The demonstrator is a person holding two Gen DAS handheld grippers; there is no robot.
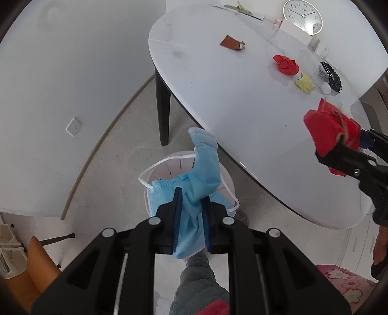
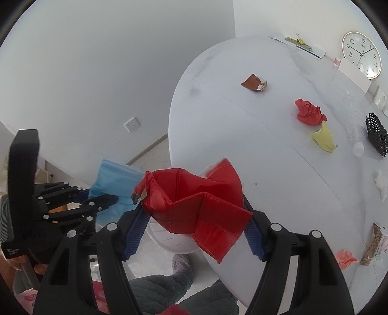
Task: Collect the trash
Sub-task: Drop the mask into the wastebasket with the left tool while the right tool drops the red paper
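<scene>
White oval table (image 1: 218, 97) on a black leg (image 1: 163, 109), bearing: brown wrapper (image 1: 232, 43), crumpled red paper (image 1: 286, 64), yellow paper scrap (image 1: 304, 82) just beside it, black mesh basket (image 1: 331, 75), small white cap (image 1: 326, 88), white card (image 1: 294, 31) leaning before a round clock (image 1: 302, 16), and clipped papers (image 1: 238, 8) at the far edge. Near edge, right wrist view: white tissue (image 2: 381, 184), pink paper scrap (image 2: 345, 258), brown patterned packet (image 2: 374, 244). Pale grey floor (image 1: 116, 150) beneath, carrying a white slotted bin (image 1: 167, 169) just beside the table's edge.
</scene>
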